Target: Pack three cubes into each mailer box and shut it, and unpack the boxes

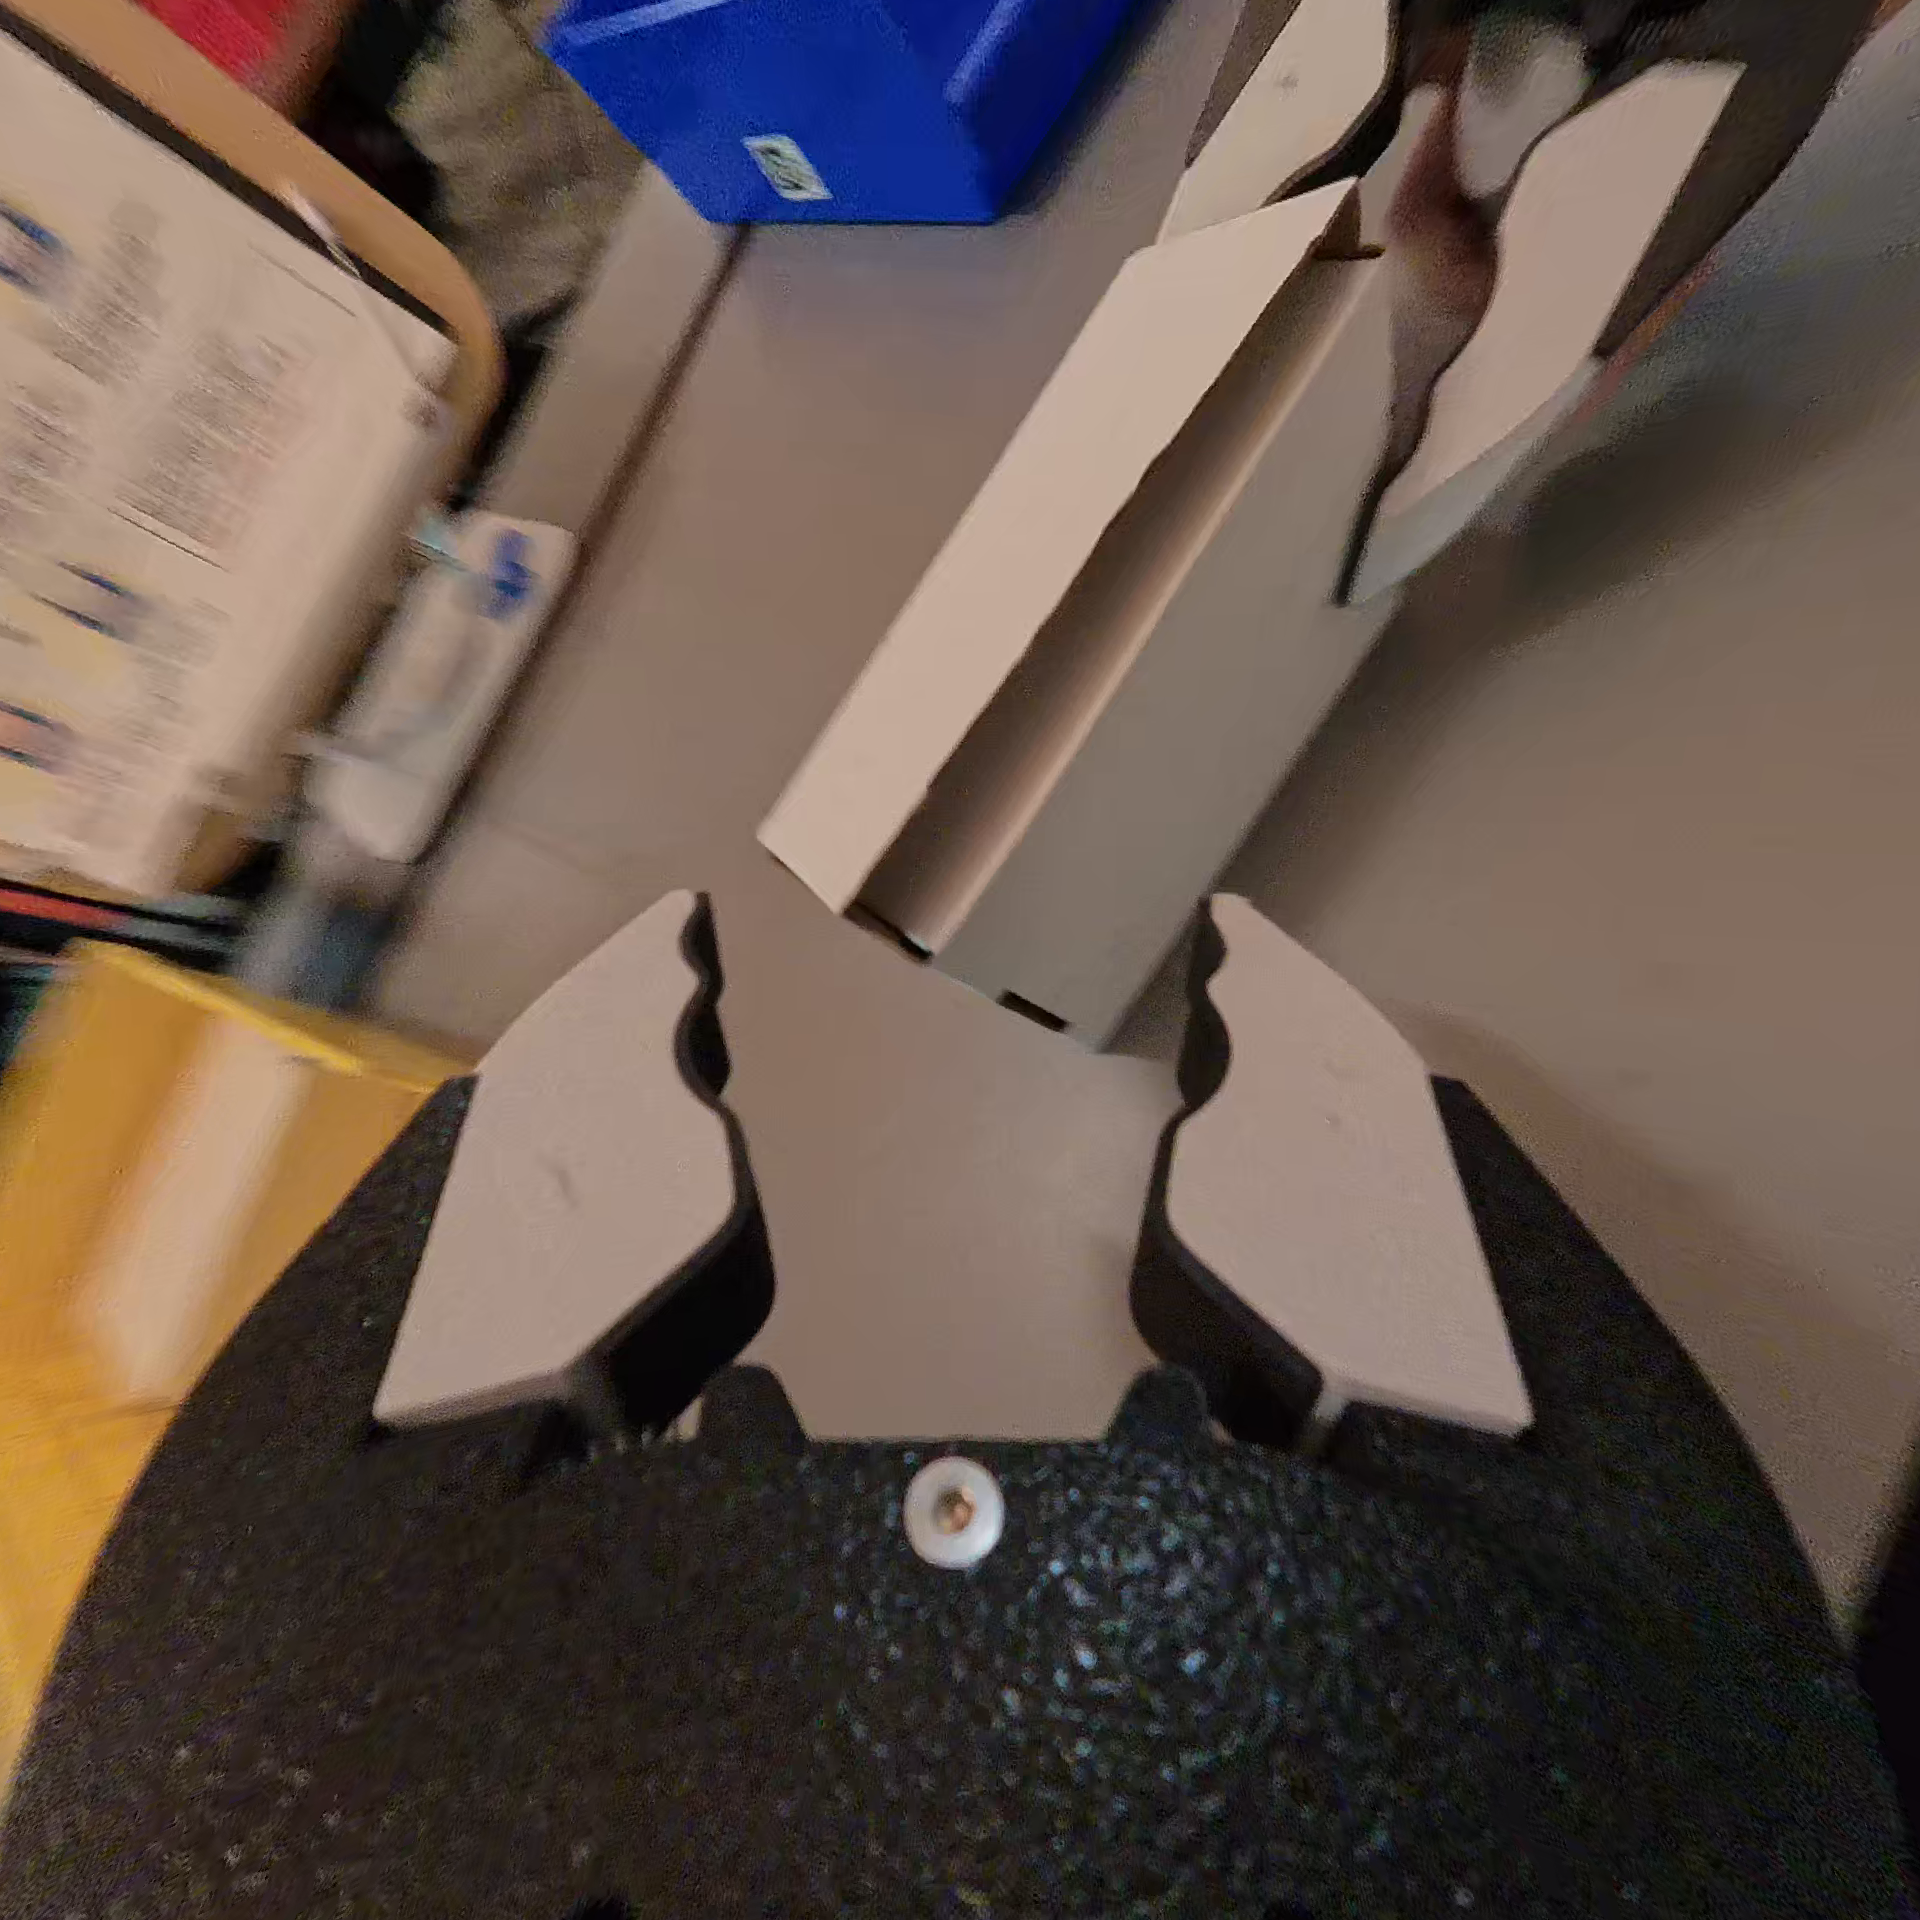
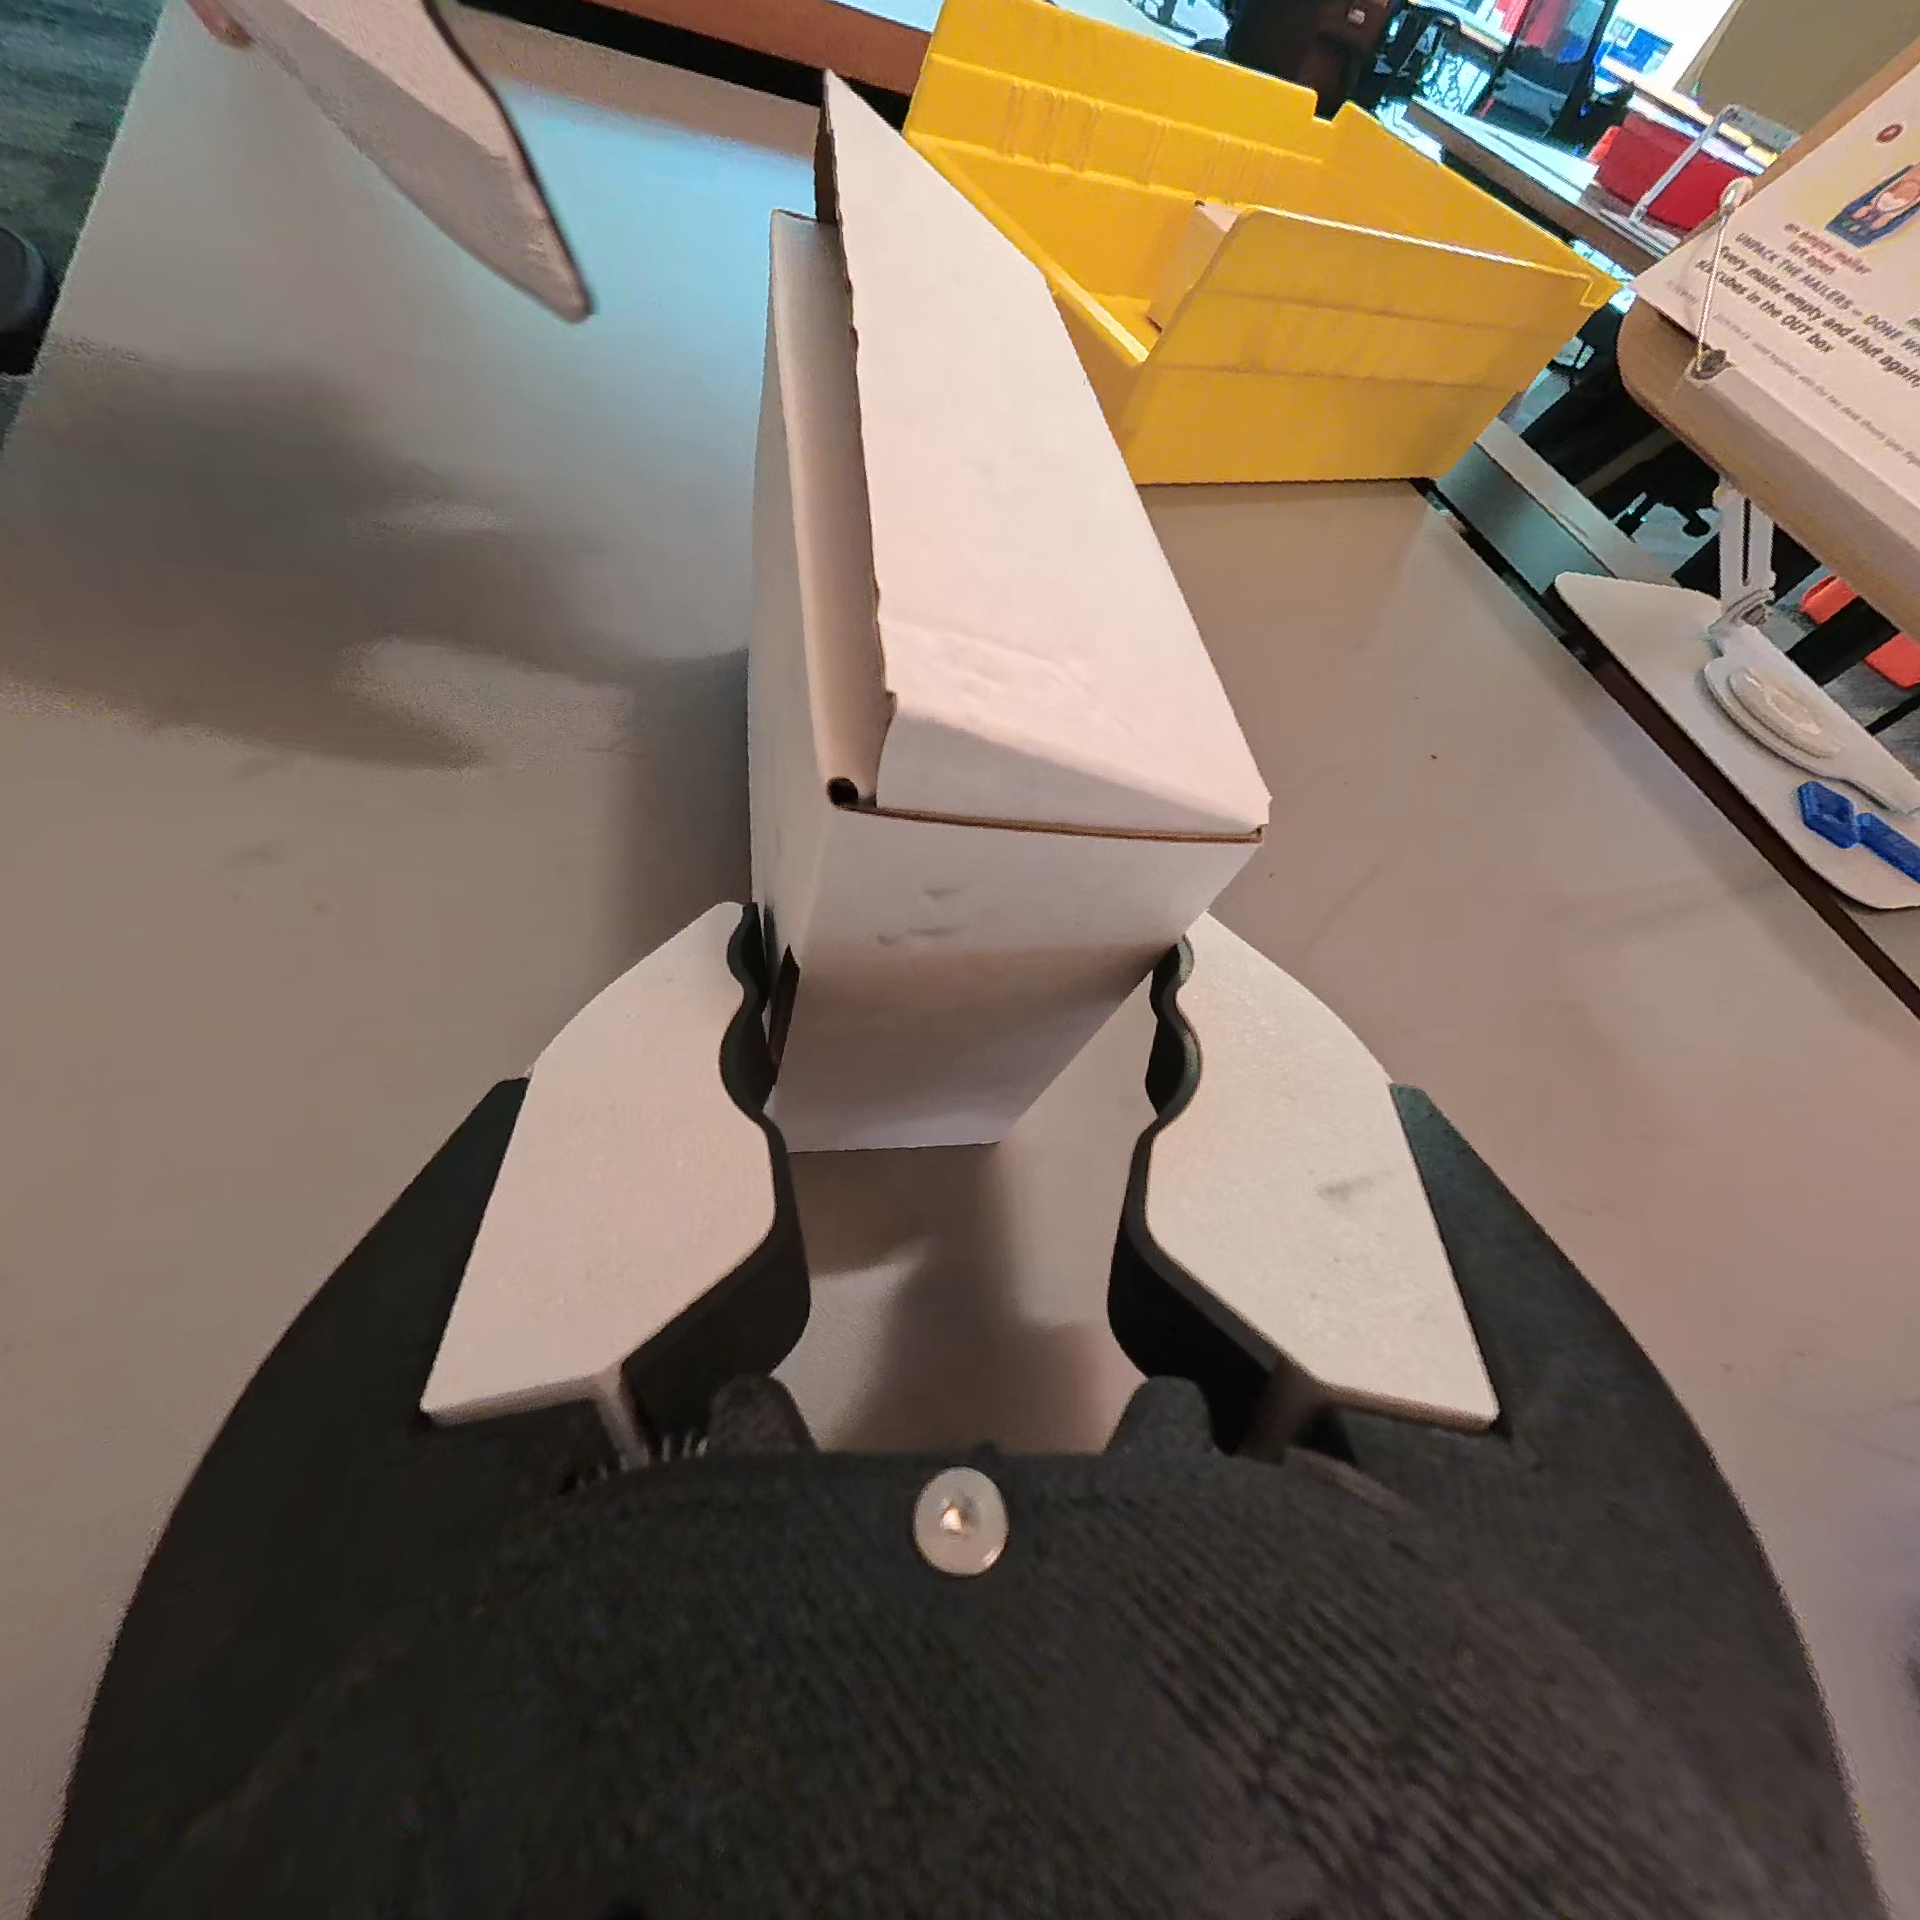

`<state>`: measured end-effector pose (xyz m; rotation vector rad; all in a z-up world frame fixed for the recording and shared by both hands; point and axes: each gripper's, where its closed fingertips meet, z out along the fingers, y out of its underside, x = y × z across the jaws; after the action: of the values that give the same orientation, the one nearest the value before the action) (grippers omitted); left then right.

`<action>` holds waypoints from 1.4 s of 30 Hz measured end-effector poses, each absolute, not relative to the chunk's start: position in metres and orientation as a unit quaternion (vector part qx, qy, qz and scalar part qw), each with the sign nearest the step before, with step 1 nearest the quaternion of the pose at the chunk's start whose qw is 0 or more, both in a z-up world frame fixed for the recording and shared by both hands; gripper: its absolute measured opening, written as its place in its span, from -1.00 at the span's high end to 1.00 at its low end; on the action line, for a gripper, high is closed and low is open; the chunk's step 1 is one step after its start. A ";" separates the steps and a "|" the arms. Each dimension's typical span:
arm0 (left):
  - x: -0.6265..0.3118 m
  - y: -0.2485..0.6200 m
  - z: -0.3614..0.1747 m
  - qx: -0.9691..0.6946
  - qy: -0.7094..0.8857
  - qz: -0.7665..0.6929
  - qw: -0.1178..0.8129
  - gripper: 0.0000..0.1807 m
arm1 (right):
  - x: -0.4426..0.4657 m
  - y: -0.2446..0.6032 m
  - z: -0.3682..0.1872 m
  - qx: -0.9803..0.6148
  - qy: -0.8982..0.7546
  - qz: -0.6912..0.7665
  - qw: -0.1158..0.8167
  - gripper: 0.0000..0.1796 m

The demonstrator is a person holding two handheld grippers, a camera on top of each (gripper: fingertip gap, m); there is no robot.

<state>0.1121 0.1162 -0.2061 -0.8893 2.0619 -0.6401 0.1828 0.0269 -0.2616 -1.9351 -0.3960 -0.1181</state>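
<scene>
Pale grey desk (image 2: pixel 1455 831) with a matte top, soft shadows lying across its left part. Yellow plastic bin (image 2: pixel 1299 312) at the far edge, divided inside. To the right, a second lower surface with a dark edge (image 2: pixel 1704 727), carrying a tilted board with a printed sheet (image 2: pixel 1787 343) on a white stand. Beyond, a bright, cluttered room with more tables. In the left wrist view, blurred: a blue bin (image 1: pixel 831 104) far off, a tan cardboard box (image 1: pixel 156 1143) at left.
</scene>
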 end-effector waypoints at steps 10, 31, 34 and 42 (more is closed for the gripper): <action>0.123 0.106 -0.276 -0.386 0.806 -0.414 0.171 -0.11 | 0.169 0.023 -0.261 -0.803 -0.212 -0.033 0.556 0.21; 0.134 0.094 -0.278 -0.341 0.802 -0.432 0.234 0.08 | 0.156 0.036 -0.187 -0.778 -0.349 -0.297 0.429 0.48; 0.135 0.094 -0.278 -0.344 0.801 -0.430 0.236 0.09 | 0.155 0.039 -0.192 -0.777 -0.393 -0.315 0.377 0.62; 0.137 0.095 -0.279 -0.344 0.802 -0.422 0.247 0.10 | 0.160 0.038 -0.194 -0.798 -0.414 -0.311 0.308 0.94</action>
<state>0.1366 0.0954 -0.2791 -0.9396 2.1862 -1.1513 0.1597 0.0381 -0.1935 -2.1114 -1.0949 -0.8216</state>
